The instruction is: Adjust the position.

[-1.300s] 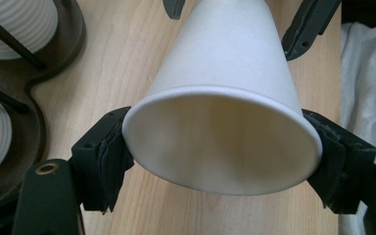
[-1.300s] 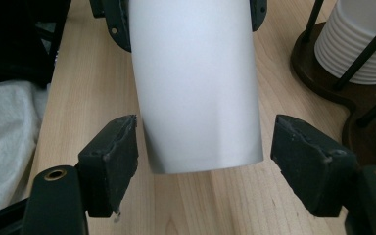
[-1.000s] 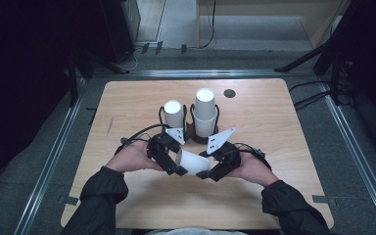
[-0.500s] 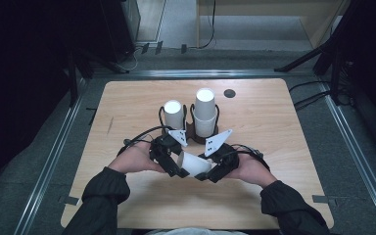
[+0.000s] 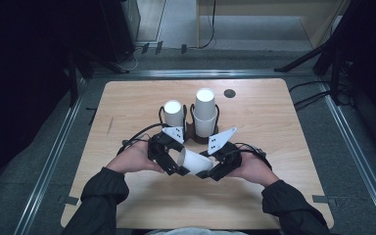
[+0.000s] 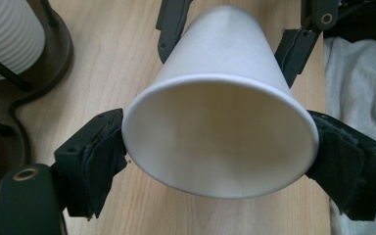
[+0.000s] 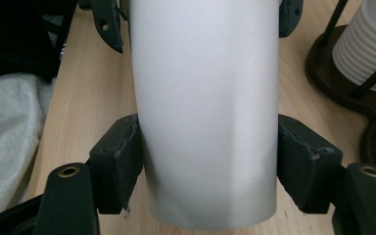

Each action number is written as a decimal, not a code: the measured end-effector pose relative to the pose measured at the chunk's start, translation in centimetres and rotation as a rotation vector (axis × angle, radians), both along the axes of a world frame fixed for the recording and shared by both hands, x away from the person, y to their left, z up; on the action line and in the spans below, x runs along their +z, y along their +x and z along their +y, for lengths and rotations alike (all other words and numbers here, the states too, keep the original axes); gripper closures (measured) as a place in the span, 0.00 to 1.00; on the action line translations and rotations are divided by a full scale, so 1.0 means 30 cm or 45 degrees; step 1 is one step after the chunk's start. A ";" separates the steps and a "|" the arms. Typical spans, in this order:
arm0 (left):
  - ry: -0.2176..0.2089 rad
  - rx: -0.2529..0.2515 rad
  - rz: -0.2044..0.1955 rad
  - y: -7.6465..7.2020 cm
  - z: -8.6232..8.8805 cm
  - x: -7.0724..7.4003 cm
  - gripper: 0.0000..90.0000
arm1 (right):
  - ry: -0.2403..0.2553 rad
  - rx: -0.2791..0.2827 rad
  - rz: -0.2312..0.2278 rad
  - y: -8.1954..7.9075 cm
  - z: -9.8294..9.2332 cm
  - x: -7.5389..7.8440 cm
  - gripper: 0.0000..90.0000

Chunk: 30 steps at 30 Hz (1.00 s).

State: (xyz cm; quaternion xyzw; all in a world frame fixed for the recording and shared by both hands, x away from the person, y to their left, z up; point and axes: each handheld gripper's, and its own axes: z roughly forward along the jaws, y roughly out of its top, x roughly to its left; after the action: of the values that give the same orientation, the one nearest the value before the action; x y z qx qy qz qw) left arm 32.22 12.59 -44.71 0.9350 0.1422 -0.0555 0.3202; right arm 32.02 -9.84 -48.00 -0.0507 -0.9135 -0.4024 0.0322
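Note:
A white paper cup (image 5: 193, 160) lies on its side just above the table, held between my two grippers. My left gripper (image 5: 176, 164) has the wide open rim of the cup (image 6: 220, 132) between its pads (image 6: 103, 156). Its jaws have just been opening, and both pads still touch the rim. My right gripper (image 5: 208, 169) is shut on the narrow base end of the cup (image 7: 205, 107), one pad (image 7: 120, 156) on each side. In the left gripper view, the right gripper's fingers (image 6: 169, 24) show behind the cup.
Behind my hands, a dark wire holder (image 5: 196, 134) carries a short cup stack (image 5: 174, 112) and a taller one (image 5: 204, 110). A small black disc (image 5: 229, 93) lies near the far edge of the wooden table (image 5: 274, 127). White cloth (image 6: 352, 63) hangs at the near edge.

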 end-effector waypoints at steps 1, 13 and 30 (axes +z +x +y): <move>-0.009 0.000 -0.007 0.000 0.004 0.002 0.14 | 0.004 -0.005 -0.006 0.000 -0.003 0.003 0.35; -0.104 0.040 -0.026 -0.004 0.042 0.017 0.15 | 0.109 -0.045 0.020 0.013 -0.041 0.038 0.35; -0.362 0.169 0.012 -0.018 0.054 -0.001 0.17 | 0.216 -0.066 0.071 0.020 -0.061 0.060 0.35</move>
State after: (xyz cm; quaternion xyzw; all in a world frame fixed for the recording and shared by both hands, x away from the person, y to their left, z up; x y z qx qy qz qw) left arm 31.68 14.21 -44.72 0.8685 0.1958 -0.0581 0.4517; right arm 32.62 -11.68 -46.19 -0.0825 -0.8734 -0.4773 0.0513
